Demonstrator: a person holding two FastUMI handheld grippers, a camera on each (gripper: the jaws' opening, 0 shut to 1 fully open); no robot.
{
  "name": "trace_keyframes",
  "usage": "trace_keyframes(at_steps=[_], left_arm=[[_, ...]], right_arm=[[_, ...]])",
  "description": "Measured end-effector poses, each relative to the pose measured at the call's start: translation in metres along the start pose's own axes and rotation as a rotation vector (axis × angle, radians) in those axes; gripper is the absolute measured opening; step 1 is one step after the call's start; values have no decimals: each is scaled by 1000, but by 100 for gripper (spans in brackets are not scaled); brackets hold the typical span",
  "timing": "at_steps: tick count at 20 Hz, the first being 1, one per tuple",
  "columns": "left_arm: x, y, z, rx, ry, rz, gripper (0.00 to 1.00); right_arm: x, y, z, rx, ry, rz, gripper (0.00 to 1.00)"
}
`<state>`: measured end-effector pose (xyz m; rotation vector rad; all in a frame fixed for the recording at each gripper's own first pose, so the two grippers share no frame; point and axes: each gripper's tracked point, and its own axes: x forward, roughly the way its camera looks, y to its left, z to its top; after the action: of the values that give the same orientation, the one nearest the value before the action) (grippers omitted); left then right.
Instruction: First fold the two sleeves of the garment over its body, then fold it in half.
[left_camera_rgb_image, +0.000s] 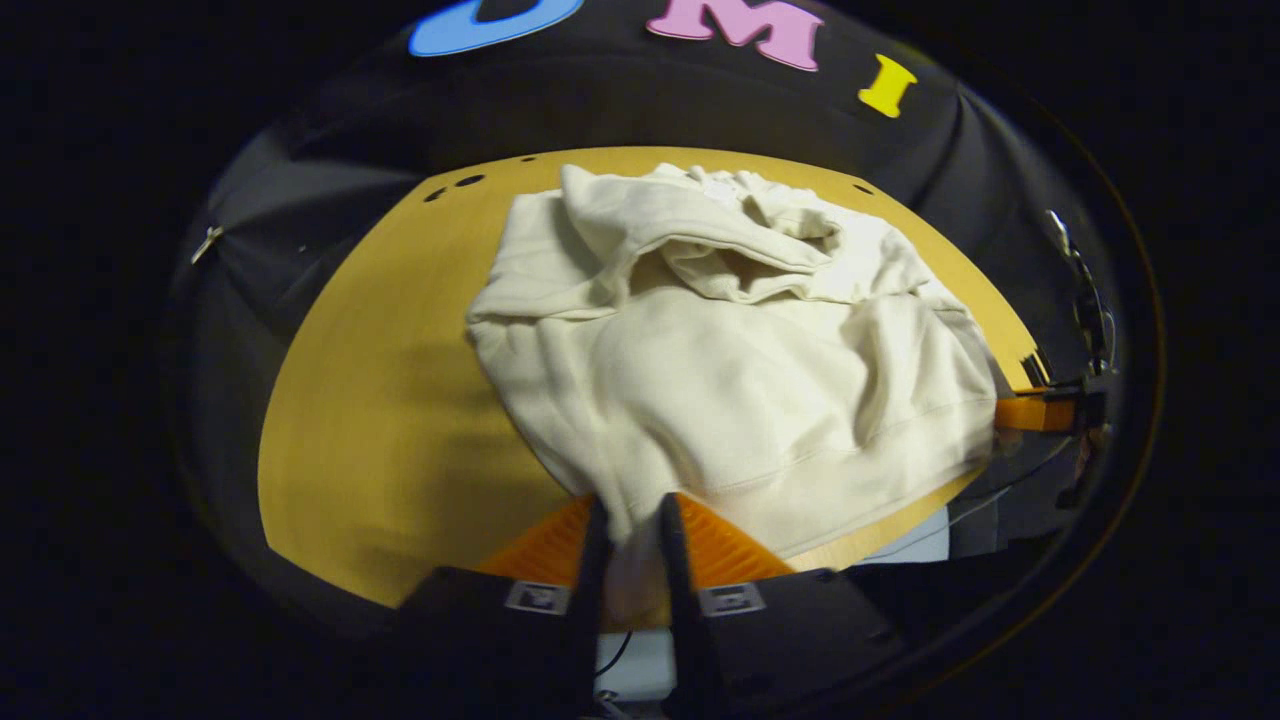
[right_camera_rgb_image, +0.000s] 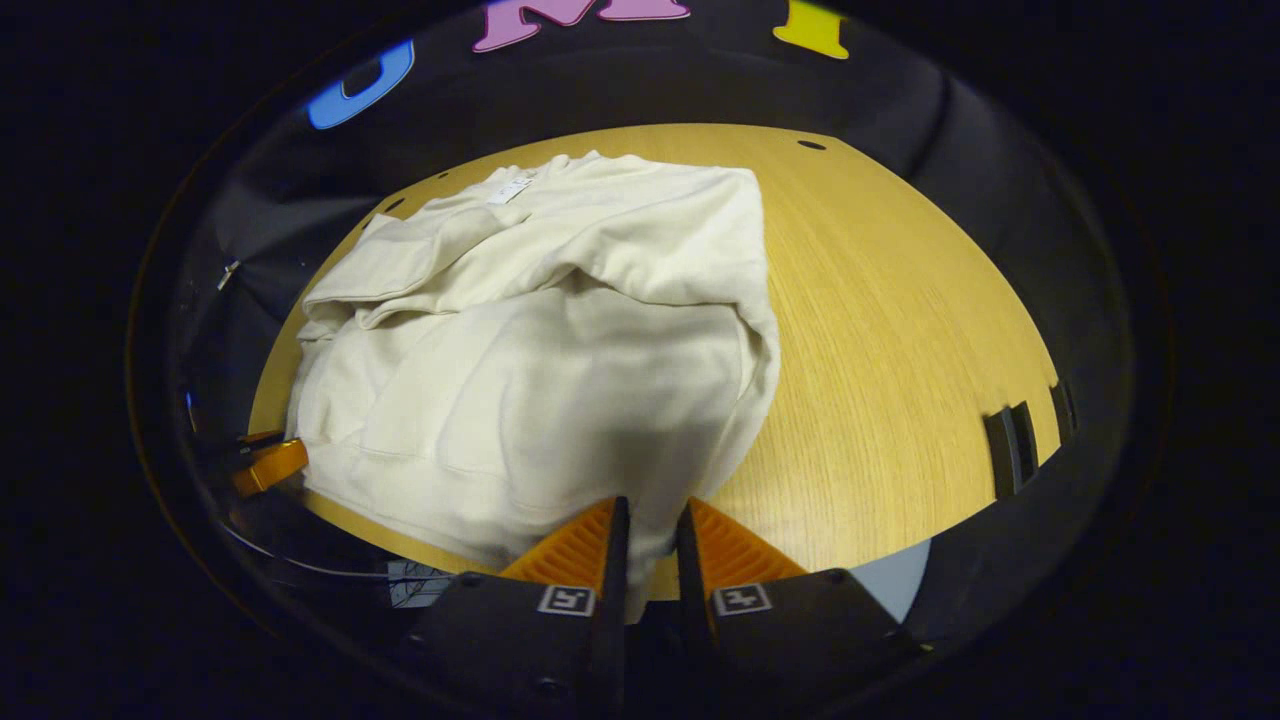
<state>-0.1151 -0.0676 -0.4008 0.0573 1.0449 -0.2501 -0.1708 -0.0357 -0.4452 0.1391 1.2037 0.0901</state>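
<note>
Pinching the near hem, both grippers sit at the table's front edge, one on each bottom corner of the garment (left_camera_rgb_image: 740, 400). Left gripper (left_camera_rgb_image: 632, 525): fingers drawn narrow, a tuck of cream fabric held between them at the near-left corner of the hem. Right gripper (right_camera_rgb_image: 650, 525): same posture, fingers nearly together with cloth running down between them at the near-right corner. In the left gripper view the other tool shows off at the right end of the hem, so the two holds are well apart, which looks meant to keep the hem taut and level for a lift.

Farther in, the body lies flat on the wooden table (right_camera_rgb_image: 900, 330), hem band toward the near edge. Beyond that, both sleeves (left_camera_rgb_image: 690, 240) lie already crossed over the chest in loose, rumpled layers; judged done, if untidy. Neck label (right_camera_rgb_image: 512, 188) sits at the far end.

Judgement: step in hand is the half-fold, carrying hem toward collar. Risk: the loose sleeves sliding out as the near half rises.
</note>
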Motion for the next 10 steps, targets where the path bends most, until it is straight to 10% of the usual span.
trace_keyframes(at_steps=[1, 10], left_arm=[[0, -1, 3, -10, -8, -1, 13], [-32, 4, 20, -105, -41, -48, 7]], right_arm=[[2, 1, -1, -13, 11, 10, 19], [-34, 5, 23, 126, -64, 93, 9]])
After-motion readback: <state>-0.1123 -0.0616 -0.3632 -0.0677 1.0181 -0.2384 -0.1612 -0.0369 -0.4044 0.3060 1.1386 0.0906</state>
